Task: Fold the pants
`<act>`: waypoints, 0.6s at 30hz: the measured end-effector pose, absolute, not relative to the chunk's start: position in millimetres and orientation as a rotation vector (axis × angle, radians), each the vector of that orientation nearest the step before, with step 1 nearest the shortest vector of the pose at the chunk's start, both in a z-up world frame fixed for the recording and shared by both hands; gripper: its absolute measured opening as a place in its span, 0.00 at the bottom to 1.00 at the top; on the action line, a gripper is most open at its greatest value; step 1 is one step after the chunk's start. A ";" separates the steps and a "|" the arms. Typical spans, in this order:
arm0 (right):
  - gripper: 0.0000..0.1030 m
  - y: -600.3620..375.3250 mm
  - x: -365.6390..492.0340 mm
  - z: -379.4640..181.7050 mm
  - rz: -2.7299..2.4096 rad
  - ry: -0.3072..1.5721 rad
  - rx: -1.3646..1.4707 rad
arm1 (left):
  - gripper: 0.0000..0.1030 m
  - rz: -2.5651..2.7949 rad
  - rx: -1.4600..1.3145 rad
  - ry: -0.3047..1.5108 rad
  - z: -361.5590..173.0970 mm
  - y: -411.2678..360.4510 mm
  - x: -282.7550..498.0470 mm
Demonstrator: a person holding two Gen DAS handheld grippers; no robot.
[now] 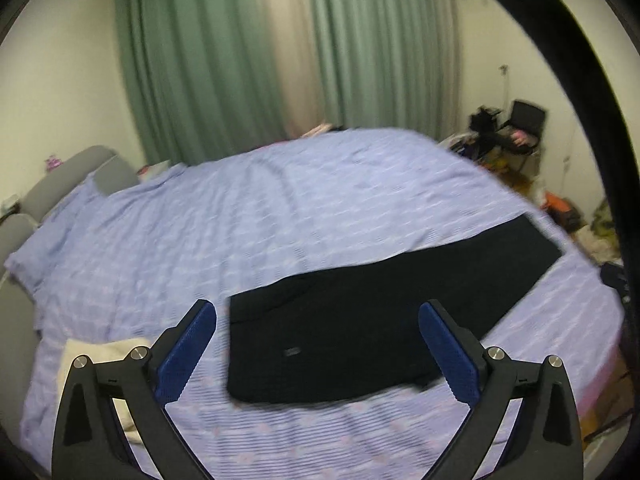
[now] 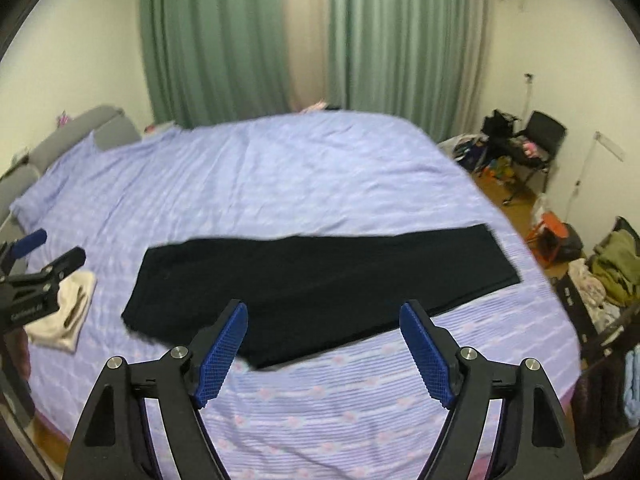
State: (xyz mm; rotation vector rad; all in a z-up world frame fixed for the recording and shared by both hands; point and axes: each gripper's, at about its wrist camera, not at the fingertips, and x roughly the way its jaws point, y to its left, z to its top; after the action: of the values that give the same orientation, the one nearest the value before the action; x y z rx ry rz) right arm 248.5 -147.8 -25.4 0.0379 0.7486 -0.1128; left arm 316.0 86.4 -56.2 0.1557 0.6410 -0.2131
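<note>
Left gripper (image 1: 318, 354) spread wide, empty; black pants (image 1: 380, 320) flat beyond the jaws on lavender bedspread (image 1: 240, 220); seemingly folded lengthwise.

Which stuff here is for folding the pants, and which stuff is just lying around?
For the job:
black pants
left gripper, jaws open
right gripper, jaws open
bed they lie on

Just lying about:
cream cloth
green curtains
black chair
clothes pile on the floor

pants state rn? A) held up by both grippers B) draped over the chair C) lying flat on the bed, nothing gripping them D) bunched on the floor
C: the black pants lie flat on the purple bed sheet, and both grippers' fingers are apart with nothing between them.
</note>
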 end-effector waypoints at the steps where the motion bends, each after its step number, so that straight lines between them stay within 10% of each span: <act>1: 0.77 -154.5 247.0 -22.4 -0.120 0.737 0.041 | 1.00 -0.236 0.143 0.635 -50.5 73.7 312.0; 18: 0.77 -406.1 239.4 1.9 0.104 0.639 0.052 | 1.00 -0.067 0.033 0.598 -26.3 -177.3 262.4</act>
State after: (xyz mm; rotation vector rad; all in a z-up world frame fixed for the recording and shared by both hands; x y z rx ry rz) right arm 239.4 -406.1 1.9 0.0521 0.6388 0.1041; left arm 262.4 -177.3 -26.3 0.0330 0.5984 -0.0671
